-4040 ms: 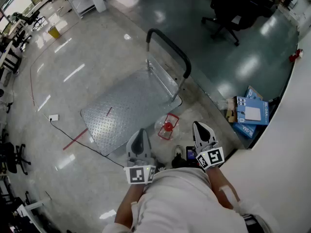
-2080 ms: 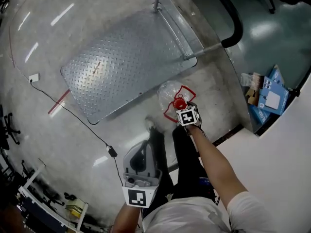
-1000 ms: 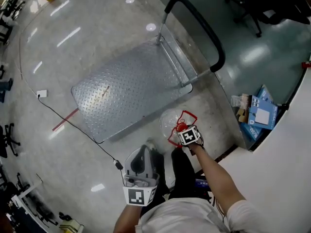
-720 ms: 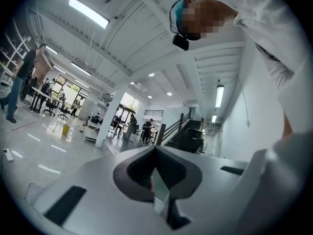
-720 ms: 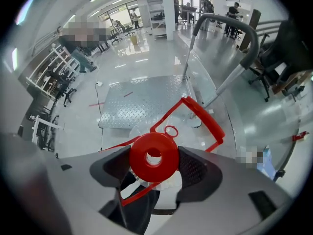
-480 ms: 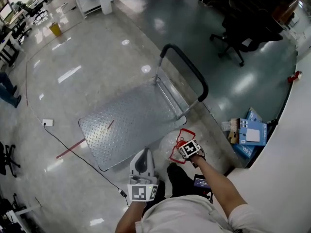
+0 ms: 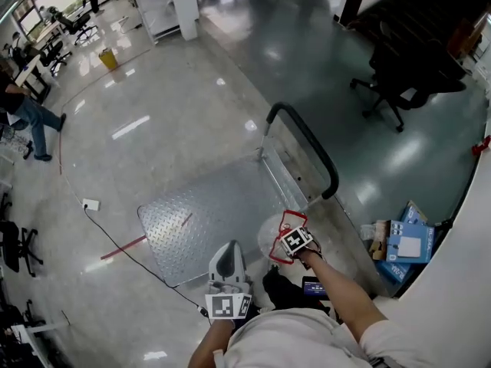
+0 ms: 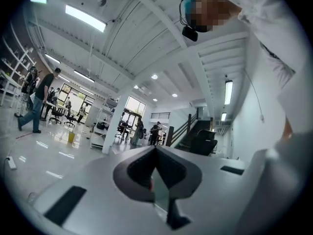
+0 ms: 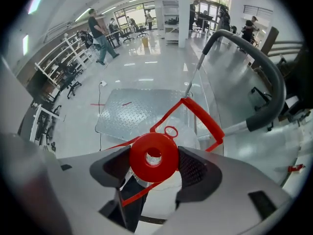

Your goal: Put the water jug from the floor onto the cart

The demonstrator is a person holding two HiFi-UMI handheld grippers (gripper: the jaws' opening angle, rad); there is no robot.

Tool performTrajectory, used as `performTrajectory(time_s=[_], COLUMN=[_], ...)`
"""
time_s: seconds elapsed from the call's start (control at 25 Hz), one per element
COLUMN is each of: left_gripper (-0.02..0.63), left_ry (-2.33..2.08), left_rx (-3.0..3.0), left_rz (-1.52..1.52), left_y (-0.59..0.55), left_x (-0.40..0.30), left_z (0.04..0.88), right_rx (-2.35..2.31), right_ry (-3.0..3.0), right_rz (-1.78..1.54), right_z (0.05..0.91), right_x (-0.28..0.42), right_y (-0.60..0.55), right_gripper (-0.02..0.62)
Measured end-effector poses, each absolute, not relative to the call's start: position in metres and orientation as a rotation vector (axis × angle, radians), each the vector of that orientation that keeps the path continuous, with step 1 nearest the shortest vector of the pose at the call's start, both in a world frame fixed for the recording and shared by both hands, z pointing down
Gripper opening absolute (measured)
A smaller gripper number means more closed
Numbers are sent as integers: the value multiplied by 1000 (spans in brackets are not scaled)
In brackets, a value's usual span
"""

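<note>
Slippage is your risk: the water jug (image 7: 270,236), likely heavy, is held by its smooth red cap (image 9: 154,156) alone, and a swing could pull it free short of the cart (image 7: 207,213). Your left claw (image 7: 227,251) is clenched on nothing. Your right claw (image 9: 154,161) pinches that cap from both sides, with the jug body directly beneath it, just beside the cart's handle end.

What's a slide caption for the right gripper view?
Right gripper jaws grip the water jug by its red cap, cart deck ahead.

Head view: the right hand-held gripper (image 7: 294,241) covers the water jug (image 7: 268,234) neck, and only the jug's 9 o'clock side shows. The left hand-held gripper (image 7: 229,247) hides the cart (image 7: 201,215) deck's 5 o'clock edge.
</note>
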State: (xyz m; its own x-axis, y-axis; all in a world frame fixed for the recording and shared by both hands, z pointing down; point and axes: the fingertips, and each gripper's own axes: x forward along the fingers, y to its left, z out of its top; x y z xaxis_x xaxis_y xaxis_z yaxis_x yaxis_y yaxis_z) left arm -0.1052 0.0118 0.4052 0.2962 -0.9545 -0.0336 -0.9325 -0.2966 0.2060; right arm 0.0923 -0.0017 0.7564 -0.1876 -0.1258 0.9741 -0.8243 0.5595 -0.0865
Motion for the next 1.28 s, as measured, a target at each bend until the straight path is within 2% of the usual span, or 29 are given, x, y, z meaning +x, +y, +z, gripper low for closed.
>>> performTrajectory(time_s=[0.24,0.68,1.28], left_gripper=[3,3,3], left_ry=[-1838,-1807,-1730], left_rx=[2370,2378,2383], left_rz=[-198,-102,-85], left_y=[-30,-77,-122], left_x=[-86,-91,-100], left_z=[395,416,437], right_rx=[796,875,901], right_ry=[-1721,-1716,-1691], right_rz=[711,773,833], right_z=[762,784,816], right_x=[92,81,88], right_y=[-66,-161,-186], right_gripper=[299,299,299])
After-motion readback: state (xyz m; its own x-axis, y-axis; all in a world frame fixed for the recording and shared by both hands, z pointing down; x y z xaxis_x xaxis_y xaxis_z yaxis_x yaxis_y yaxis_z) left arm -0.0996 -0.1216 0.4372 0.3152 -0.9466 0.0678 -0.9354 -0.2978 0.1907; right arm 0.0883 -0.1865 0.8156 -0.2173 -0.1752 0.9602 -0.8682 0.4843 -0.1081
